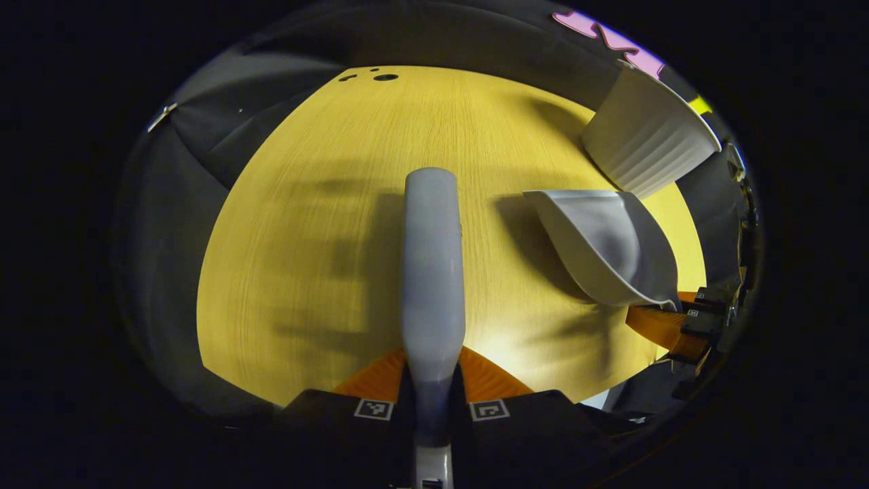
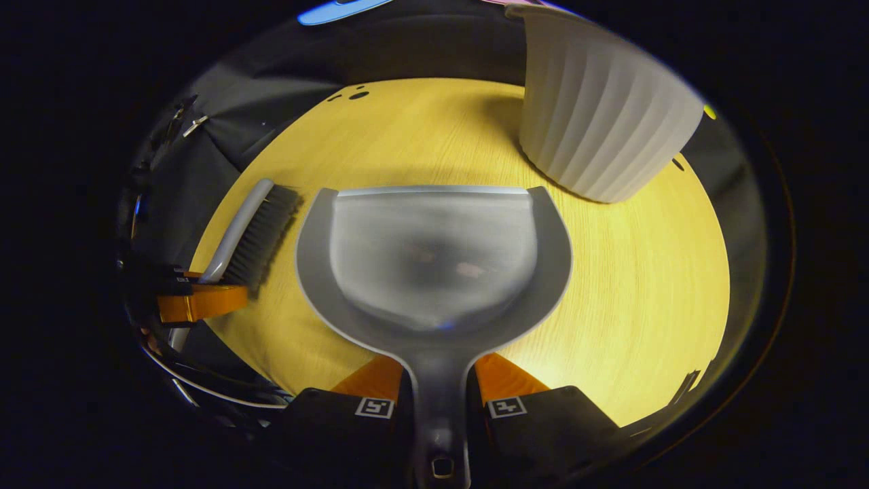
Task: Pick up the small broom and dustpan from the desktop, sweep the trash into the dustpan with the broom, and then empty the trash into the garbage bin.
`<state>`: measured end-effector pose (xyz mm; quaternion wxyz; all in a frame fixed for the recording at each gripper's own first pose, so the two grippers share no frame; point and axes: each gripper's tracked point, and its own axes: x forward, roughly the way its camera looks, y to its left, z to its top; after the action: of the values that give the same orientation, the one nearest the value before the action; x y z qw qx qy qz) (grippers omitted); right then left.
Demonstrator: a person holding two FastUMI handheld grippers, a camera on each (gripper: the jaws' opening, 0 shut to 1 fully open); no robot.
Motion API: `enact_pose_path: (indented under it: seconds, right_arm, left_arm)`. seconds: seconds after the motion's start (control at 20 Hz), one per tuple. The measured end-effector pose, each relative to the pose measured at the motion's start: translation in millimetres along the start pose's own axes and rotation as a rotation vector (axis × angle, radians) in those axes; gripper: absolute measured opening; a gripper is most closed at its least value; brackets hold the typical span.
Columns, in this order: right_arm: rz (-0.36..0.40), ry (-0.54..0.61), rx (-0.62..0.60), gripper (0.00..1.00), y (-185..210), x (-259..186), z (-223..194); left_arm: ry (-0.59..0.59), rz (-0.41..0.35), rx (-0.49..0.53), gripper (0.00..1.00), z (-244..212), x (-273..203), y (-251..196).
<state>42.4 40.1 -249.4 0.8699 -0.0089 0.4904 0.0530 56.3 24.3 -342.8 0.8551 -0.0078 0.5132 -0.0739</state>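
The left gripper [image 1: 432, 401] is clamped on the handle of the small broom [image 1: 432, 272], which runs up the centre of the left gripper view with its back to the camera. In the right gripper view the same broom [image 2: 251, 231] appears at centre left, bristles facing the dustpan, with the left gripper [image 2: 197, 299] below it at the left edge.

The right gripper [image 2: 440, 401] grasps the dustpan [image 2: 434, 265] by its stem at bottom centre, one finger pressing on each side. The pan fills the middle of the right gripper view, lip pointing up-frame. Faint small marks lie in its bowl; whether they are trash cannot be told, as the bowl is blurred. In the left gripper view the dustpan [image 1: 604, 251] sits right of centre, apparently raised off the desk [image 1: 305, 238] and casting a shadow, with the right gripper [image 1: 669, 326] at its lower right.

The garbage bin [image 2: 597, 115], ribbed and pale, stands at upper right of the right gripper view, just beyond the pan's lip; it is at upper right in the left gripper view too [image 1: 645, 136]. No loose trash is discernible on the desk.

Judgement: sweeping looks finished; emptying remains. Risks: tipping the pan before its lip clears the bin rim would spill the contents onto the desk; striking the bin wall could topple it; the one-point grip on the stem may let the pan twist.
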Motion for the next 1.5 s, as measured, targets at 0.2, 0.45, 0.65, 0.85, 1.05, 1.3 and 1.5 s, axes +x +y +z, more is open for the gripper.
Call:
enact_pose_path:
  seconds: [0.2, 0.45, 0.65, 0.85, 1.05, 1.3, 1.5]
  right_arm:
    - [-0.012, -0.005, 0.015, 0.45, 4.5, 1.2, 2.1]
    - [0.04, 0.002, 0.056, 0.52, 20.4, 2.0, 4.8]
    - [0.083, -0.025, 0.055, 0.74, 27.7, -13.2, 10.0]
    - [0.099, -0.098, 0.028, 0.99, 25.8, -51.9, 20.6]
    - [0.067, -0.253, -0.022, 0.99, 7.2, -109.0, 45.0]
    - [0.043, -0.537, -0.069, 0.99, -8.8, -186.1, 80.6]
    - [0.012, -0.733, -0.112, 0.99, -17.3, -229.5, 93.7]
  left_arm:
    - [0.027, 0.051, 0.077, 0.28, 0.9, 0.2, 2.5]
    - [0.015, 0.086, 0.147, 0.29, 1.7, -2.2, -2.2]
    - [-0.021, 0.084, 0.106, 0.5, 4.8, -12.4, -5.4]
    - [-0.097, 0.095, 0.083, 0.98, 5.4, -47.8, -8.5]
    - [-0.273, 0.056, 0.06, 0.97, 16.9, -99.4, -31.3]
    - [-0.574, 0.086, 0.05, 0.97, 37.0, -176.4, -61.5]
    - [-0.829, 0.114, 0.043, 0.96, 51.0, -229.7, -82.3]
